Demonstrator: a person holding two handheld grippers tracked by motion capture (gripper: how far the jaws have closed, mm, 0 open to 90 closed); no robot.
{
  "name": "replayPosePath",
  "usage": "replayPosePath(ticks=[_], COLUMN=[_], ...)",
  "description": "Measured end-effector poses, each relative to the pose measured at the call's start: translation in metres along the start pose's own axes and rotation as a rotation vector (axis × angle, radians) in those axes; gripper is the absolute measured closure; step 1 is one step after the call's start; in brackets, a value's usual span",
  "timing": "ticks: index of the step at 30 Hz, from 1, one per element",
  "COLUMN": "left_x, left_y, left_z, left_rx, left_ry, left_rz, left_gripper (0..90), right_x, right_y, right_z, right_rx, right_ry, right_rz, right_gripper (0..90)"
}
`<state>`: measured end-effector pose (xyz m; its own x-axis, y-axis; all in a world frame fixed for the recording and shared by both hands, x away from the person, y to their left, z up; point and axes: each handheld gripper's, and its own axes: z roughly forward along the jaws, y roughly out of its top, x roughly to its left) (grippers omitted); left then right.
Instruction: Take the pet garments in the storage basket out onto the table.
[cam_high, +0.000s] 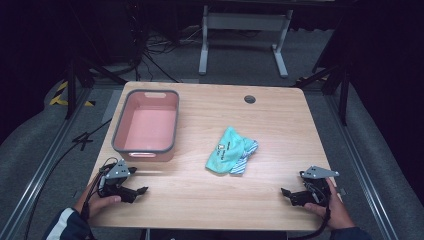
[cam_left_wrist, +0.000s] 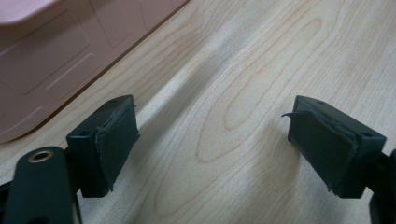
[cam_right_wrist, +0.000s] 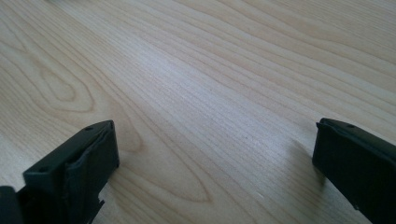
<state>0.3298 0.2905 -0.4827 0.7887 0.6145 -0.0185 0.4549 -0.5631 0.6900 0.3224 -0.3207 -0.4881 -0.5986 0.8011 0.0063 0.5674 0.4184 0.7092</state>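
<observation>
A crumpled teal cloth (cam_high: 228, 150) with a blue-striped piece under it lies near the middle of the wooden table (cam_high: 210, 195). A pink bin (cam_high: 146, 125) with a grey rim stands at the left; its side wall (cam_left_wrist: 42, 60) fills the upper left of the left gripper view. My left gripper (cam_high: 141, 190) rests low at the front left, just in front of the bin, open with only bare wood between its pads (cam_left_wrist: 112, 144). At the front right, my right gripper (cam_high: 285, 192) sits open over bare wood, its pads (cam_right_wrist: 88, 158) far apart.
A dark round grommet (cam_high: 249, 99) is set in the table near its far edge. Beyond the table stand a white desk frame (cam_high: 243, 30) and loose cables on a grey floor. Dark rails run along both sides.
</observation>
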Motion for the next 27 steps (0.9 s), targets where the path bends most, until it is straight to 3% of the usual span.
replayPosePath(ticks=[27], left_x=[0.0014], left_y=[0.0025], left_z=[0.0024], left_rx=[0.009], left_ry=[-0.007], left_rz=[0.006], left_gripper=[11.7], right_x=[0.0017], right_y=[-0.0019], right_z=[-0.0019], right_rx=[-0.001], right_ry=[-0.011], right_rz=[0.011], right_gripper=[0.9])
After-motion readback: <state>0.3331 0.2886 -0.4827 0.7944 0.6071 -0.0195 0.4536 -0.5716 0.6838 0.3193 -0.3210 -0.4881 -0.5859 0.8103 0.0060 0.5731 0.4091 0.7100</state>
